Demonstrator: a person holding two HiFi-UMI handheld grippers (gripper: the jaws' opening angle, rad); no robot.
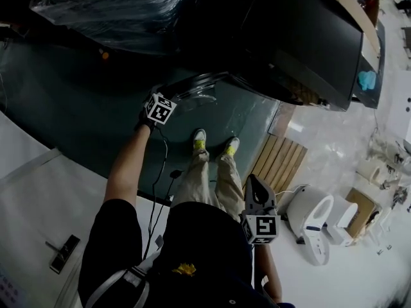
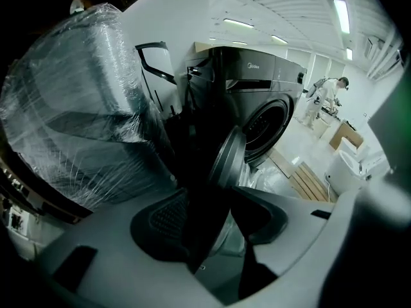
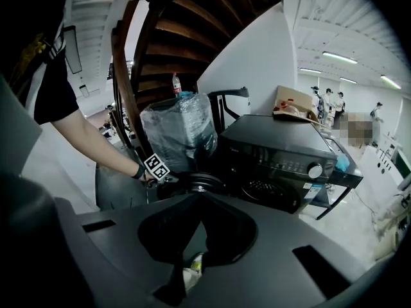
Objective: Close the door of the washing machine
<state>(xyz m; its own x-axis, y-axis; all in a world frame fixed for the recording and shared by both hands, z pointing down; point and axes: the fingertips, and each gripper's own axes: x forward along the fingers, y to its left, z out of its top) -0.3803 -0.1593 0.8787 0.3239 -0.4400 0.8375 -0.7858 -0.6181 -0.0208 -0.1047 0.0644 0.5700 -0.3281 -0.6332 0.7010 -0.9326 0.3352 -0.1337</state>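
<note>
The black washing machine [image 1: 302,37] stands at the upper right, and its round door [image 1: 196,95] hangs open towards me. My left gripper [image 1: 170,95] reaches down to that door, its marker cube [image 1: 159,108] on top. In the left gripper view the door's grey rim [image 2: 228,153] runs edge-on between the fingers of the left gripper [image 2: 215,201], which are open, with a sliver of gap beside the right pad [image 2: 263,217]. Behind it is the drum opening [image 2: 266,124]. My right gripper [image 1: 252,179] hangs by my hip, shut and empty; its view shows the machine [image 3: 276,153] and door [image 3: 202,181].
A bulky plastic-wrapped object [image 1: 122,5] stands left of the machine, close to the door. A wooden pallet [image 1: 279,162] and white toilets [image 1: 314,220] lie on the floor to the right. My shoes [image 1: 200,140] are just before the door. A cable [image 1: 160,172] trails across the floor.
</note>
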